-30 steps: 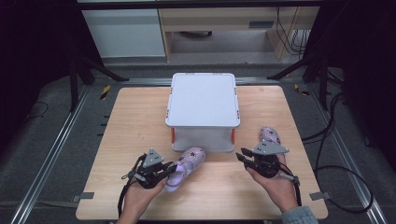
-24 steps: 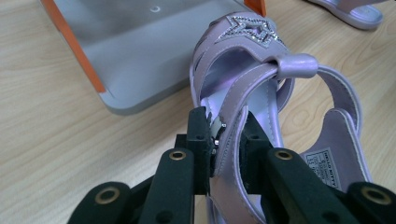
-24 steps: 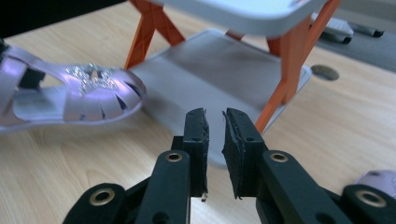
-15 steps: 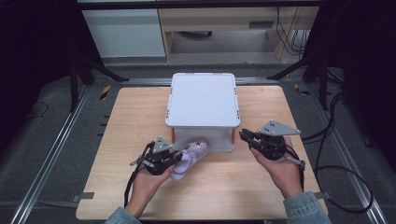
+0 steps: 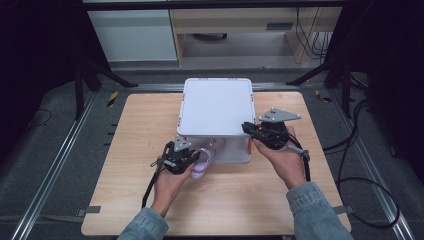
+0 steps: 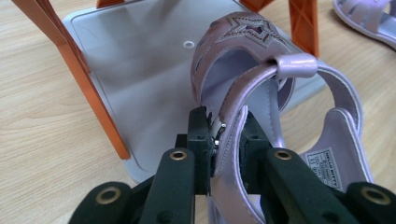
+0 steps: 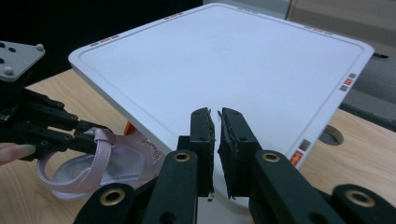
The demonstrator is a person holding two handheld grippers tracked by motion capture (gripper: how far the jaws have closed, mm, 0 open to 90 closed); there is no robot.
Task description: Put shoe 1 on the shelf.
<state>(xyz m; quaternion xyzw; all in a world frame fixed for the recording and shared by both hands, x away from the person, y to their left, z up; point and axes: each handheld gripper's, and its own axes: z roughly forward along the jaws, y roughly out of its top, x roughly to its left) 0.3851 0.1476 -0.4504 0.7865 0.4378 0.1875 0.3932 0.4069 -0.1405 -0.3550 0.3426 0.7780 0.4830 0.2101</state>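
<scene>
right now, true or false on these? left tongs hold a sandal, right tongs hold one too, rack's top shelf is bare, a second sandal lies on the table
1. The left tongs are shut on the lilac sandal. True: they pinch its strap.
2. The right tongs hold a sandal. False: they are shut with nothing between them.
3. The top of the white rack is bare. True.
4. A second sandal lies on the table. True, seen in the left gripper view.
5. The rack's legs are blue. False: its legs are orange.

Wooden table [image 5: 130,150], white rack [image 5: 216,107], sandal [image 6: 369,16]
</scene>
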